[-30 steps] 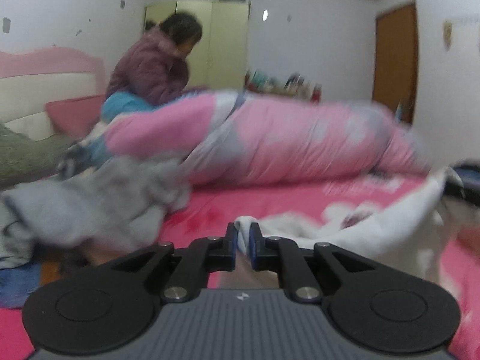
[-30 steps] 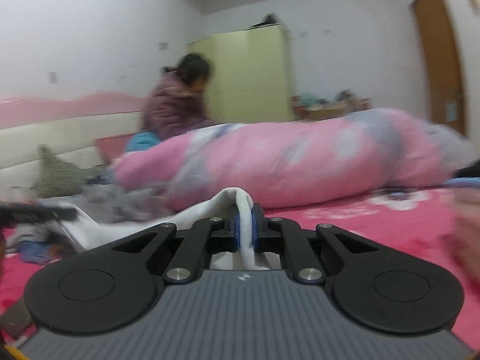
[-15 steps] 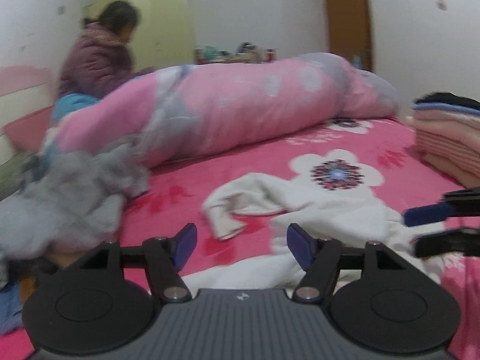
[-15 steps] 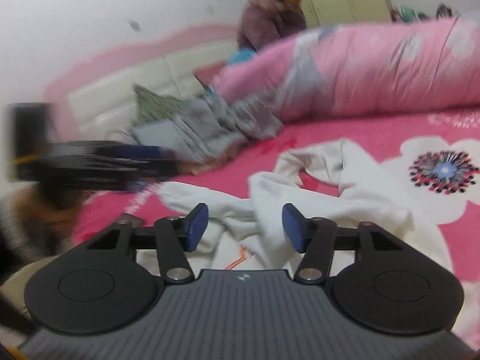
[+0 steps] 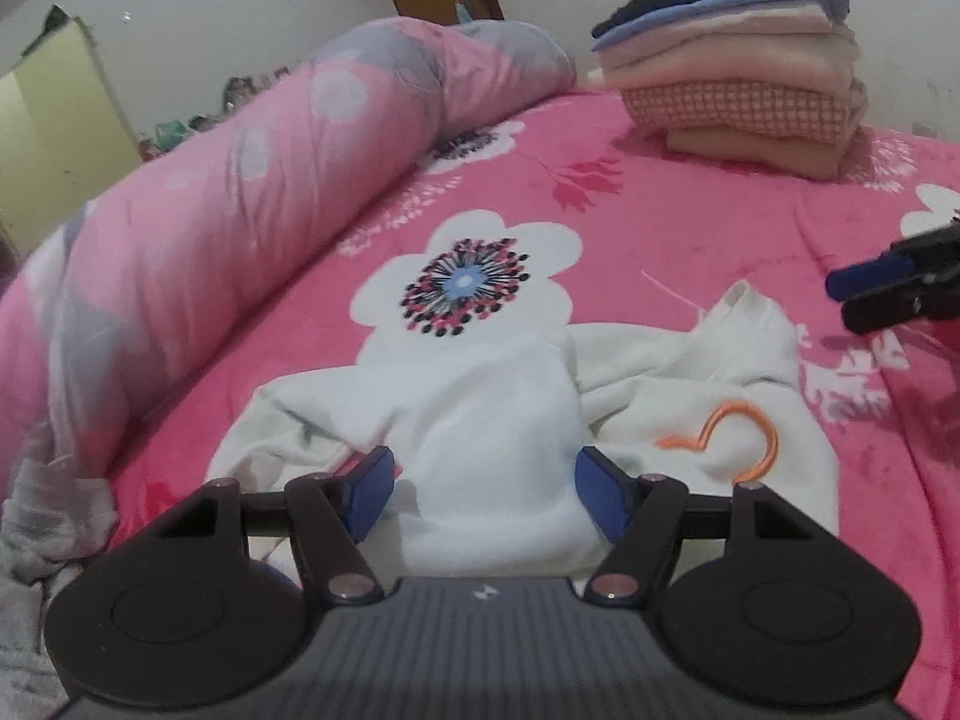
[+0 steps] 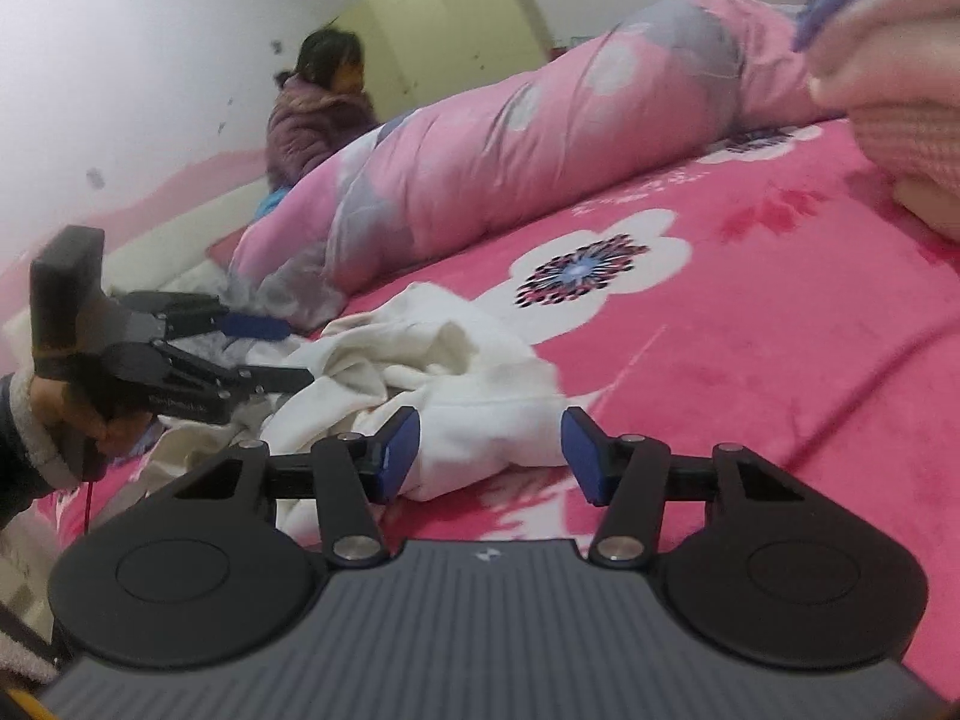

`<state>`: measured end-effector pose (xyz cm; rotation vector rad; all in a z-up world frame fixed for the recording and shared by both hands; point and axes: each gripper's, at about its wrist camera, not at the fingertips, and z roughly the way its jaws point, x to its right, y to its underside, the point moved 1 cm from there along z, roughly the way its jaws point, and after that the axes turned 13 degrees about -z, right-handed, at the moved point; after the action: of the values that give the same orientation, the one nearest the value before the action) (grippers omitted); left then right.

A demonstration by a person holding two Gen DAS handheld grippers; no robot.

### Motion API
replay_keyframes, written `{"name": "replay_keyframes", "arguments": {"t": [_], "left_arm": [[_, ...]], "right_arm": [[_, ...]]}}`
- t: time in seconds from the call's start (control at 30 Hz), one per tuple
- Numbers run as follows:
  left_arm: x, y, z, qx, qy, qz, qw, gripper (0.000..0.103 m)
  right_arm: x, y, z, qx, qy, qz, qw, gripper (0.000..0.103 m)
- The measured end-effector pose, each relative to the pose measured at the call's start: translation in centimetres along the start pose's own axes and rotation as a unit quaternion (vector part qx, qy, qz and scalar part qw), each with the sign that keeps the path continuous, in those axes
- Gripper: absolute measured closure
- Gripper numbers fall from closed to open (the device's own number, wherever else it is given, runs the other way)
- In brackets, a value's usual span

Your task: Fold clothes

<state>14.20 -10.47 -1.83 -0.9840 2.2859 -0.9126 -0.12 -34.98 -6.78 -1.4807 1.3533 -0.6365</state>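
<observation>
A white garment [image 5: 498,420] with an orange heart outline [image 5: 726,432] lies crumpled on the pink flowered bedsheet [image 5: 690,222]. My left gripper [image 5: 486,480] hangs low over its near part, jaws wide open, with a fold of cloth between the blue pads but not pinched. In the right wrist view the same garment [image 6: 468,372] bunches in front of my right gripper [image 6: 489,450]. Its jaws are closing around a lump of the cloth, and the pads stand apart from it. The left gripper [image 6: 270,354], held by a hand [image 6: 66,414], shows at the left there.
A stack of folded clothes [image 5: 738,78] stands at the far right of the bed. A rolled pink quilt [image 5: 240,180] runs along the far side. A person in a purple jacket [image 6: 312,120] sits behind it. Grey clothes [image 5: 42,510] lie at the left.
Both grippers were shut on the white garment a second ago. Both have opened, let it drop onto the sheet, rolled, and sunk toward it.
</observation>
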Motion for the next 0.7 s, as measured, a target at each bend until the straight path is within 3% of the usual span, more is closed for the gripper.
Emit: {"name": "replay_keyframes", "arguments": {"t": [0.23,0.37,0.43,0.5,0.6,0.7], "left_arm": [[1.1,-4.1,2.5,-0.037,0.049,0.018,0.998,0.034],[1.9,-5.3,6.0,-0.092,0.01,0.056,0.9942,0.036],[2.0,-5.6,7.8,-0.129,0.008,0.065,0.9894,0.045],[2.1,-5.5,8.9,-0.157,0.016,0.068,0.9851,0.067],[2.2,-5.2,9.4,-0.168,0.014,0.062,0.9837,0.087],[1.4,-5.2,7.1,-0.121,-0.004,0.029,0.9922,0.092]], "right_arm": [[1.5,1.6,1.2,0.001,-0.008,0.036,0.999,0.053],[2.8,2.3,1.0,0.011,-0.017,0.075,0.997,0.054],[3.3,2.5,1.0,0.015,-0.02,0.092,0.995,0.055],[3.5,2.7,1.0,0.018,-0.023,0.099,0.995,0.055],[3.6,2.9,1.0,0.019,-0.025,0.101,0.994,0.055],[3.6,3.0,1.1,0.019,-0.022,0.103,0.994,0.056]]}}
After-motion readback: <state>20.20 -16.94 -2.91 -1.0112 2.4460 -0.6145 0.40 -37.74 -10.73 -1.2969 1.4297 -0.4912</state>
